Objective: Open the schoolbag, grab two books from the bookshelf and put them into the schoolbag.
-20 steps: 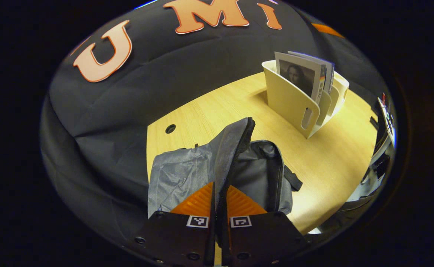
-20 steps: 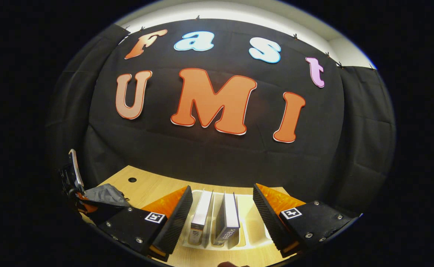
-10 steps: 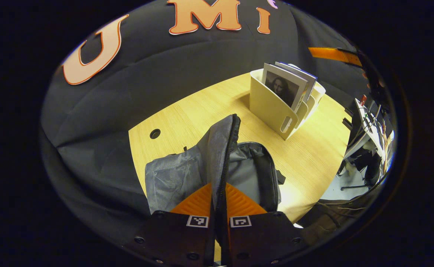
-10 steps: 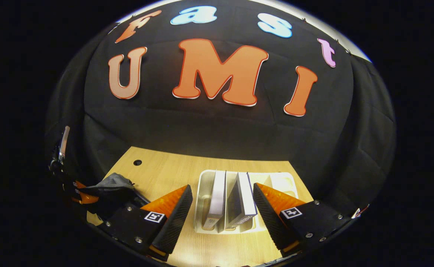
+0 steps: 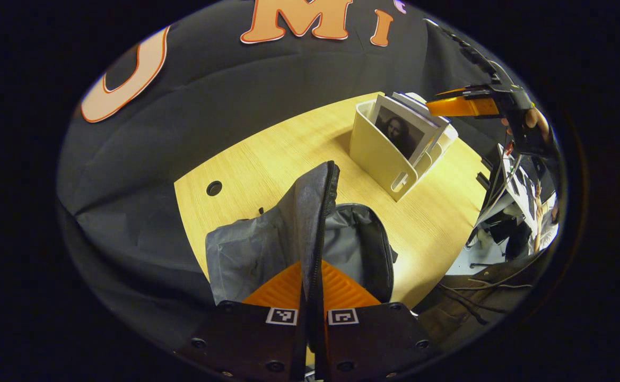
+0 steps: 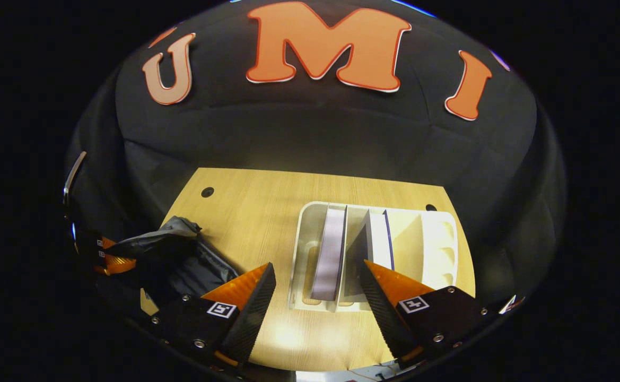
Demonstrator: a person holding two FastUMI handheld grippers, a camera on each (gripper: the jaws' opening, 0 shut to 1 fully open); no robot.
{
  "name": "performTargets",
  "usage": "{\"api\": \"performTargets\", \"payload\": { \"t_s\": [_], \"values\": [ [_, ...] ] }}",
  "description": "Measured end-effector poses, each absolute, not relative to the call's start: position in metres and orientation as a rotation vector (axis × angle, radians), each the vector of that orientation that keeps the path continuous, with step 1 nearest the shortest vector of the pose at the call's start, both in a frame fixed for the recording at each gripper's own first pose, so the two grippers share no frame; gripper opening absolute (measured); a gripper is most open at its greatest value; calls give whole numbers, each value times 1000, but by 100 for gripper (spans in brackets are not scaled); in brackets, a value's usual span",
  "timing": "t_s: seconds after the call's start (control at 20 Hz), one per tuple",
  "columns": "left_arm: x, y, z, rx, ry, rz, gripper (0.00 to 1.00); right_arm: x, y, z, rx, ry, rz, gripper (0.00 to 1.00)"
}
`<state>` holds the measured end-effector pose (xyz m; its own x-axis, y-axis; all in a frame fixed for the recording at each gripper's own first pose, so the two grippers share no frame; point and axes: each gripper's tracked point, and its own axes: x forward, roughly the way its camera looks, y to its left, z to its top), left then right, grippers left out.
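Now | left fingers (image 5: 312,276) pinch schoolbag (image 5: 299,233) flap | right fingers (image 6: 315,289) spread, seemingly above bookshelf (image 6: 437,249)

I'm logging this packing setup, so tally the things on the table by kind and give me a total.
Schoolbag: 1
Bookshelf: 1
Books standing in the bookshelf: 2, the left book and the right book
Total: 4
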<state>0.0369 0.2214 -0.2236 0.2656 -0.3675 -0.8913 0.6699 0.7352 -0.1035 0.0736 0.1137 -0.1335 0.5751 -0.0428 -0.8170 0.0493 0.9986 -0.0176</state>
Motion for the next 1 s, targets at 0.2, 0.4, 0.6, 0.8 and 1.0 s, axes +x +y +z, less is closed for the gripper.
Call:
{"api": "performTargets", "payload": {
  "t_s": [0.2,0.4,0.6,0.8,1.0],
  "values": [
    [40,220,-221,334,1107,-700,7,87,111,-156,57,1084,-33,91],
    [40,220,-227,323,1126,-672,7,99,111,-182,87,1208,-19,87],
    [39,220,-229,317,1136,-647,7,107,107,-198,117,1254,-51,70],
    [39,221,-232,308,1150,-632,7,111,105,-202,147,1284,-84,45],
    [37,222,-235,296,1157,-625,7,106,98,-196,157,1300,-111,34]
  ]
}}
